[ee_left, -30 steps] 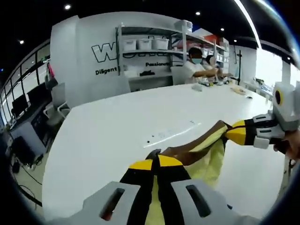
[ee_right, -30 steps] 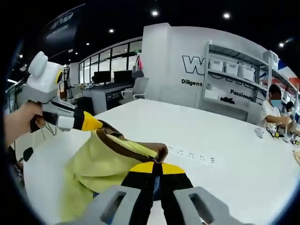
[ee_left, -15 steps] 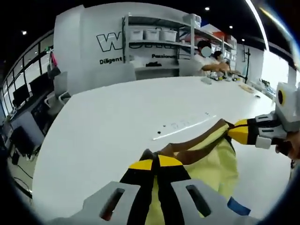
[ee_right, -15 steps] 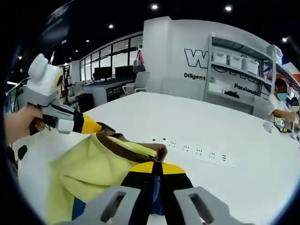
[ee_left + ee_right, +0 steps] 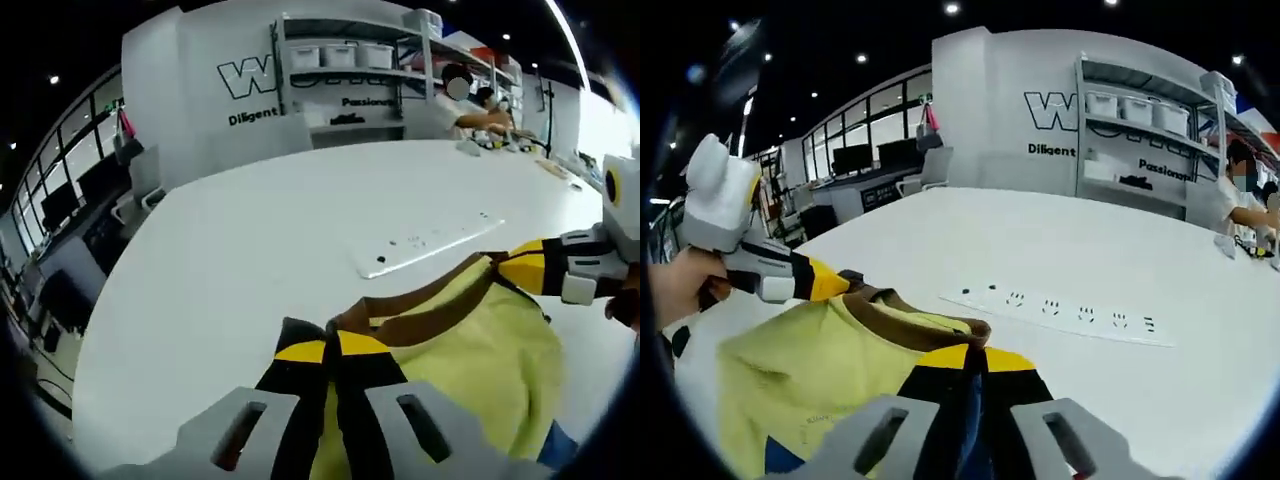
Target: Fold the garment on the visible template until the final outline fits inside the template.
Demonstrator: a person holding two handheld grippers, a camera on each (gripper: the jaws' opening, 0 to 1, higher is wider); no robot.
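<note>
Ahead, open table beyond garment collar.

**Big white table, one strip set in it**

A wide white table runs out toward the shelves. On its top, a long white power strip with a row of sockets. Nearer in, the yellow shirt spreads low over the tabletop.

Yellow garment runs off the near edge in both views. Template beneath it hidden. Small print on the garment's front too small to read.
</note>
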